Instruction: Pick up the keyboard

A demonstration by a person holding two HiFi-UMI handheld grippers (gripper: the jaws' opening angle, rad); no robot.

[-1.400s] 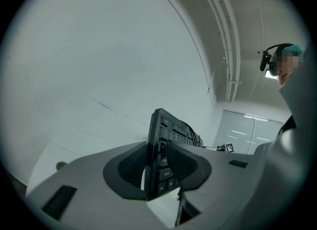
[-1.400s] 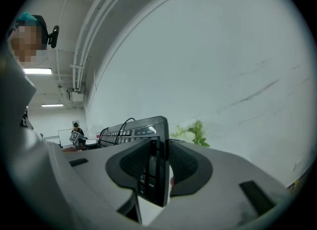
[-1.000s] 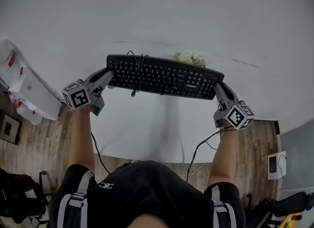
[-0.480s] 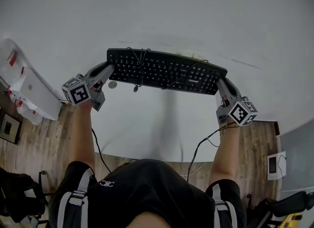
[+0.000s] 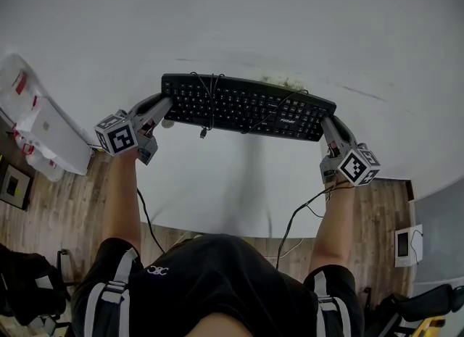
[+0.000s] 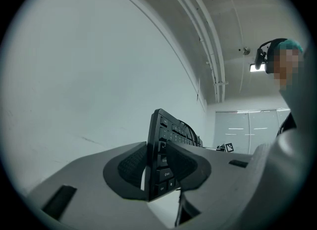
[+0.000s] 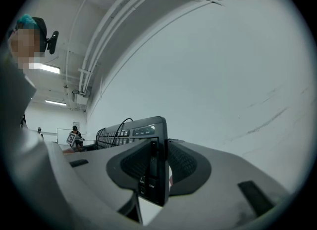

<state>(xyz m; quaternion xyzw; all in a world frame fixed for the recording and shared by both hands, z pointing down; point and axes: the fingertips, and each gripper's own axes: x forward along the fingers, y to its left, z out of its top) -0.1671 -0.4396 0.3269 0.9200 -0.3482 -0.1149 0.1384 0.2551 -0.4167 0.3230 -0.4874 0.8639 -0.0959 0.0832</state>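
**White table (image 5: 232,24), keyboard gripped at both ends**

The keyboard (image 5: 246,107) hangs over the table, with the left gripper (image 5: 161,107) and the right gripper (image 5: 328,127) each clamped on one end. Since a second ago it has edged farther away and nearly hides a greenish smudge (image 5: 279,80). The lift looks made. The gripper views show the pads pressing its ends; only the head view shows the cable (image 5: 206,103) draped over the keys.

Both arms reached forward. Your left forearm (image 5: 120,194) and right forearm (image 5: 331,227) ran roughly parallel. Your left gripper (image 5: 164,105) angled inward, jaws clamped on the left end of the keyboard (image 5: 246,107). Your right gripper (image 5: 326,122) pointed forward, tilted slightly inward, jaws clamped on the right end.
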